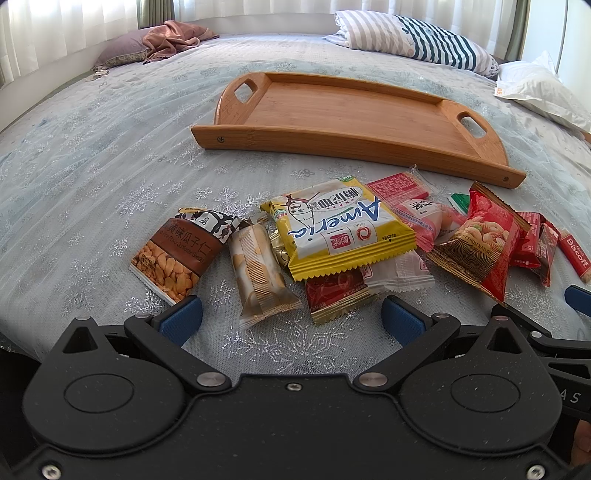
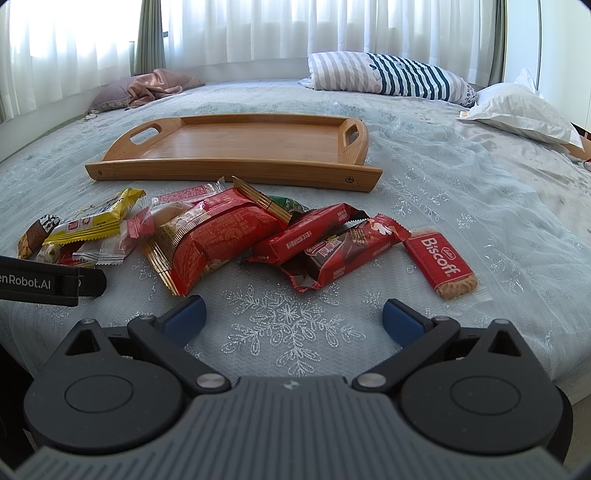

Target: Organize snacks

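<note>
Snacks lie in a loose heap on the bedspread [image 1: 92,177], just in front of a wooden tray [image 1: 332,110] whose floor holds nothing. In the left wrist view, the left gripper [image 1: 291,319] hangs low over the cloth with its blue fingers [image 1: 183,319] spread wide apart and nothing between them; a clear biscuit pack [image 1: 258,273] and a red-and-gold packet [image 1: 338,295] lie just ahead of the gap. To the left of those sits a brown seed packet [image 1: 177,254], and a yellow packet [image 1: 343,229] rests on top of the pile's middle, overlapping a pink-wrapped bun [image 1: 424,218] and a white wrapper [image 1: 400,273]. A red nut bag [image 1: 476,240] leans at the right, with a Biscoff pack [image 1: 576,254] at the far edge. In the right wrist view, the right gripper [image 2: 293,317] likewise hovers above the cloth, fingers [image 2: 402,321] wide apart and holding nothing. Ahead of it lie the nut bag [image 2: 210,236], two red wafer bars [image 2: 310,230] crossing one another, and the Biscoff pack [image 2: 443,260] lying apart to the right, all short of the tray [image 2: 236,164]. A striped pillow [image 2: 388,75], a white pillow [image 2: 517,110] and a crumpled pink cloth [image 2: 155,85] sit at the far end of the bed, under white curtains [image 2: 258,33].
</note>
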A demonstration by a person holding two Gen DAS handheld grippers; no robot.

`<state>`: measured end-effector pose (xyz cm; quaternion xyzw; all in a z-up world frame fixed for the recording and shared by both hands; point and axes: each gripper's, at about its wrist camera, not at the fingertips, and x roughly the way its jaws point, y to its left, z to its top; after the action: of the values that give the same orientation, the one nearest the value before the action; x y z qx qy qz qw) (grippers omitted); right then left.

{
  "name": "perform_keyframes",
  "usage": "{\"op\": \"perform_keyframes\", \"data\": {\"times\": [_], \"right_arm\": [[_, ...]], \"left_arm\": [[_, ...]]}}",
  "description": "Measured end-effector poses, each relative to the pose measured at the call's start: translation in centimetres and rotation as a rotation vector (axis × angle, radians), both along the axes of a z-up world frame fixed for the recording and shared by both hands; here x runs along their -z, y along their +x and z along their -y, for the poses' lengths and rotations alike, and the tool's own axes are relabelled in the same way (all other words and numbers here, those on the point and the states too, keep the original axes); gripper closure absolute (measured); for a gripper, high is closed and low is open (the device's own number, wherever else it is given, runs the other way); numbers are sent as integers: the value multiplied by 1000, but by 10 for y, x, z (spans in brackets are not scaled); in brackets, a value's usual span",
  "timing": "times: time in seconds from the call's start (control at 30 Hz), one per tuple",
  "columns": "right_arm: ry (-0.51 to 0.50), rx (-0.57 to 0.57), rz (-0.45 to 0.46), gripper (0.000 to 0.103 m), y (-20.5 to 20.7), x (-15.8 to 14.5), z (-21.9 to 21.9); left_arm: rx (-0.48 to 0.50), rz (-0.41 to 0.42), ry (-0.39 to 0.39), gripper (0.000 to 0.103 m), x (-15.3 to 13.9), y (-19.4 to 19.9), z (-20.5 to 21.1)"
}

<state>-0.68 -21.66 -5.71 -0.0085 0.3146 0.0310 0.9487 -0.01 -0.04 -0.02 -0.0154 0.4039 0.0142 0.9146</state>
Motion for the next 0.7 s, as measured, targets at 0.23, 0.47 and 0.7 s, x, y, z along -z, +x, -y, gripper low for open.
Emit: {"op": "perform_keyframes", "data": {"times": [0.23, 0.47, 0.7], "right_arm": [[-1, 0, 1, 0, 0, 1, -1], [-1, 1, 2, 0, -1, 1, -1], [-1, 1, 1, 0, -2, 2, -1]], "left_arm": [[-1, 0, -1, 0, 0, 0, 0], [0, 0, 0, 0, 0, 0, 0], [6, 21, 13, 0, 0, -2, 1]]}}
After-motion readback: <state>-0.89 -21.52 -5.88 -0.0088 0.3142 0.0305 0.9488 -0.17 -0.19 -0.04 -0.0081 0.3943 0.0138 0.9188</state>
